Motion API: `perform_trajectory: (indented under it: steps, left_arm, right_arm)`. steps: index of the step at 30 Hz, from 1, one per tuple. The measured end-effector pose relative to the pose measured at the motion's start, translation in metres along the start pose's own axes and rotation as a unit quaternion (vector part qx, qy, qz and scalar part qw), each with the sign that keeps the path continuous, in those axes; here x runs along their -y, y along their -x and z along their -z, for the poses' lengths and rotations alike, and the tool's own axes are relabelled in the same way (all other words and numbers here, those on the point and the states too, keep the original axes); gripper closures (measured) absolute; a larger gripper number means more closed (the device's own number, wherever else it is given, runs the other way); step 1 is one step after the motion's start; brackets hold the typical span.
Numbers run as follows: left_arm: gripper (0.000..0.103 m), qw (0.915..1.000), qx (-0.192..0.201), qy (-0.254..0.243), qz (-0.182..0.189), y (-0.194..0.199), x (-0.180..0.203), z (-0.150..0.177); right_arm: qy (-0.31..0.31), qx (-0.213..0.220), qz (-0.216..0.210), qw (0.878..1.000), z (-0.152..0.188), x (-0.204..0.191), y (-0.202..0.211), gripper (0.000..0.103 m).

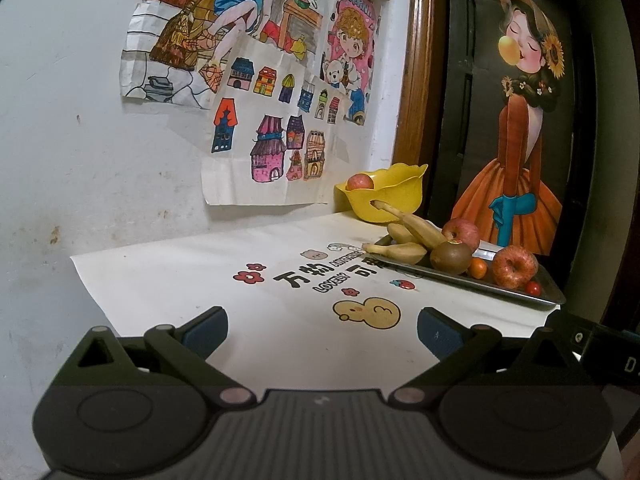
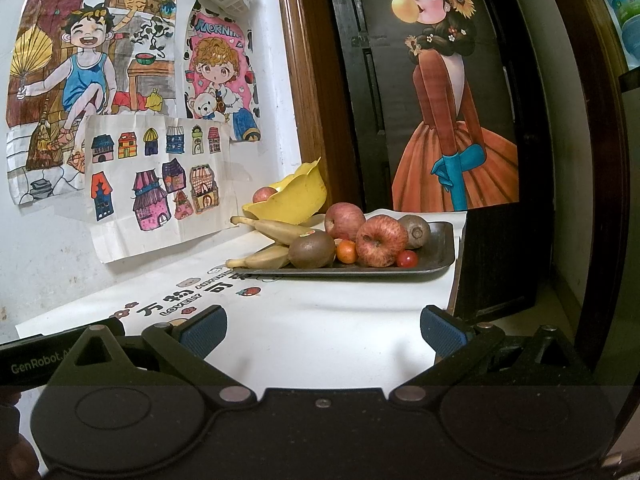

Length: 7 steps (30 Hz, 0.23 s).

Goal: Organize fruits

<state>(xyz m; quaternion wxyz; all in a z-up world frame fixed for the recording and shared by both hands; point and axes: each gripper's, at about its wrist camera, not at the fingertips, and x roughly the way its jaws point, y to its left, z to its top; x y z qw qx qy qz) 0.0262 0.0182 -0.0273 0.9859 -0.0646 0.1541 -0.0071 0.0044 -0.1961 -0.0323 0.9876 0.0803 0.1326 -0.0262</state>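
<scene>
The left gripper (image 1: 322,330) and right gripper (image 2: 322,330) both hover over the counter (image 2: 320,320) with jaws spread wide, holding nothing. The yellow bowl (image 2: 294,200) has one apple (image 2: 264,194); on the dark tray (image 2: 442,250) just right of it wait bananas (image 2: 280,230), kiwis (image 2: 312,250) and apples (image 2: 378,242). I judge the sorting barely begun, and next one gripper must reach forward to a tray fruit.

- Left black two-finger gripper with blue ribbed pads (image 1: 322,330): jaws spread wide, nothing between them, held level and low.
- Right black two-finger gripper with blue ribbed pads (image 2: 323,330): jaws equally wide, empty, level.
</scene>
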Motion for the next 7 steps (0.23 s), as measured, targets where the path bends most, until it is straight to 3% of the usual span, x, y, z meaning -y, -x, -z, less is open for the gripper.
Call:
perform_trajectory:
  steps: [7]
  left_arm:
    - [0.000, 1.0000, -0.001, 0.000, 0.000, 0.0004, 0.0007, 0.0007]
  right_arm:
    - [0.001, -0.004, -0.001, 1.000, 0.0063, 0.0004, 0.0002, 0.001]
